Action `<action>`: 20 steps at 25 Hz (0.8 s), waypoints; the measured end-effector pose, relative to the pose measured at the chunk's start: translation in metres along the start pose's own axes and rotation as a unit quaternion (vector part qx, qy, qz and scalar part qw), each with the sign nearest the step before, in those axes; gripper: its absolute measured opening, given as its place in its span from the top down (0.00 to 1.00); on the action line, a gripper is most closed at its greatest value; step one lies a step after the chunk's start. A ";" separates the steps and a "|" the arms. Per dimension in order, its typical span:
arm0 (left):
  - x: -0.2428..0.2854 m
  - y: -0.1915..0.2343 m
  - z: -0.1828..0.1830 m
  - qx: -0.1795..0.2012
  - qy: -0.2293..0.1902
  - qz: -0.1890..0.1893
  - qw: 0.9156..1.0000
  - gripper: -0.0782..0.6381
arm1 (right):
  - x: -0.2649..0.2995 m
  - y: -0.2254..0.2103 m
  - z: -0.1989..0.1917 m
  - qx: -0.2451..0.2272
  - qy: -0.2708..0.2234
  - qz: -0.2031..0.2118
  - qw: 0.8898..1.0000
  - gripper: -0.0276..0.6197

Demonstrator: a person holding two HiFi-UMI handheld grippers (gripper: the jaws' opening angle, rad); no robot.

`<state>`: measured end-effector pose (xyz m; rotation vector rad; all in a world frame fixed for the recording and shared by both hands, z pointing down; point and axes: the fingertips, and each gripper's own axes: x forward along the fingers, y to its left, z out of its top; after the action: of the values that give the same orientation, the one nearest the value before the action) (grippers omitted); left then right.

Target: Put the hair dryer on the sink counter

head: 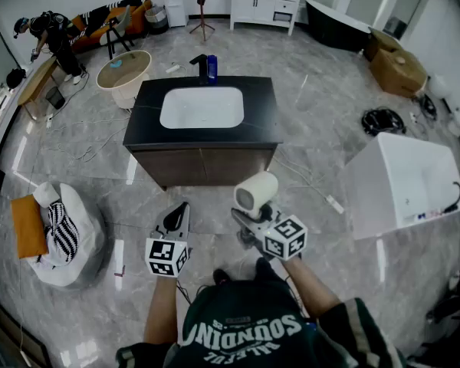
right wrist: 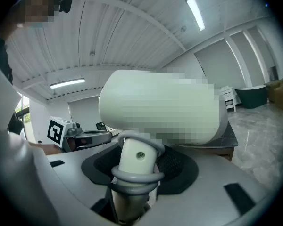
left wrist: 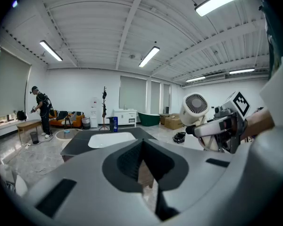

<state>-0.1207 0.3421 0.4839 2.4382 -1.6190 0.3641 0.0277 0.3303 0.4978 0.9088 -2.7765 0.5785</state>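
The cream hair dryer (head: 257, 192) stands upright in my right gripper (head: 251, 219), which is shut on its handle (right wrist: 136, 160); its barrel (right wrist: 155, 111) fills the right gripper view. The left gripper view shows the dryer's grille (left wrist: 196, 108) facing it from the right. The black sink counter (head: 147, 104) with its white basin (head: 202, 107) stands just ahead on the floor, the dryer hovering short of its front edge. My left gripper (head: 175, 222) hangs beside the right one, jaws together with nothing between them.
A blue bottle (head: 211, 67) and a black faucet (head: 198, 61) stand at the counter's back edge. A white box (head: 402, 179) sits to the right, a beanbag (head: 65, 232) to the left, and a power strip (head: 333, 203) with its cable on the floor. A person (head: 54, 41) stands far left.
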 end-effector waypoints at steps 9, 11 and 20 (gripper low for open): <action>-0.002 -0.001 -0.009 -0.005 0.006 -0.002 1.000 0.89 | 0.003 0.004 -0.002 -0.012 -0.004 -0.006 1.000 0.63; -0.003 -0.001 -0.010 -0.006 0.008 -0.003 1.000 0.89 | 0.004 0.004 -0.002 -0.012 -0.002 -0.007 1.000 0.63; 0.000 0.018 -0.015 -0.006 0.009 -0.007 1.000 0.89 | 0.018 0.001 -0.008 -0.017 0.005 -0.021 1.000 0.63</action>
<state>-0.1387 0.3397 0.4990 2.4297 -1.5917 0.3714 0.0128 0.3244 0.5103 0.9514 -2.7423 0.5249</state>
